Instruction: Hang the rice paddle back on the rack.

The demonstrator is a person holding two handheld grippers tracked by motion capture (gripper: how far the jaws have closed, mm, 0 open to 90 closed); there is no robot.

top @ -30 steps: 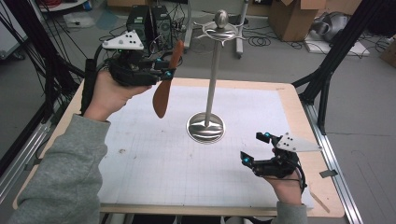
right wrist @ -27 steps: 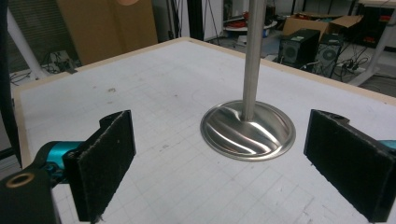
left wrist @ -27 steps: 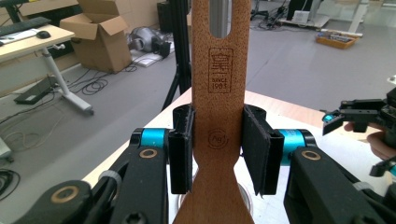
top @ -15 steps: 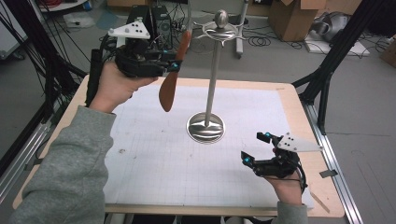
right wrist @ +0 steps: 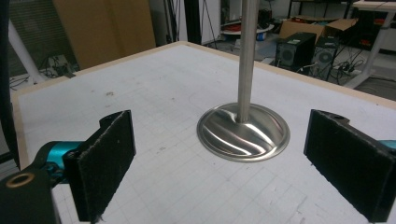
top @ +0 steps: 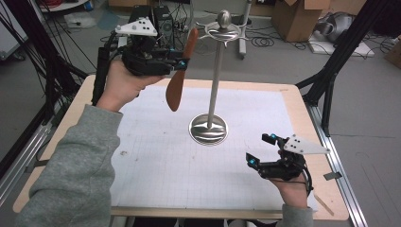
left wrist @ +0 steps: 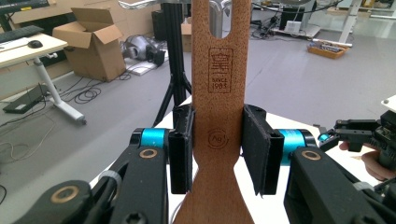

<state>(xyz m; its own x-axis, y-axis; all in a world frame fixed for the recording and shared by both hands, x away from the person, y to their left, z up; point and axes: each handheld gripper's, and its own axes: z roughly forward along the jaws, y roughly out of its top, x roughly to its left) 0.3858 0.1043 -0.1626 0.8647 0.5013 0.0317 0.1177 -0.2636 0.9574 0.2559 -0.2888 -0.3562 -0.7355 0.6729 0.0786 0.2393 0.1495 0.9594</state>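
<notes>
Gripping wooden spatula [left wrist: 218, 107] near stand [top: 216, 80]

On the wooden spatula [left wrist: 219, 116] you held, a burnt-in stamp read "SINCE 1983" under a small emblem whose characters were too fine to read. Lower on the handle, a round mark held the letters "Ag".

Both grippers are black with cyan joint sleeves, brass-coloured pivot rings and flat black pads [right wrist: 106, 161]. The left gripper [top: 182, 65] and right gripper [top: 261, 150] each carry a pale three-cornered plate dotted with holes. The person wears a grey sleeve [top: 75, 175].
</notes>
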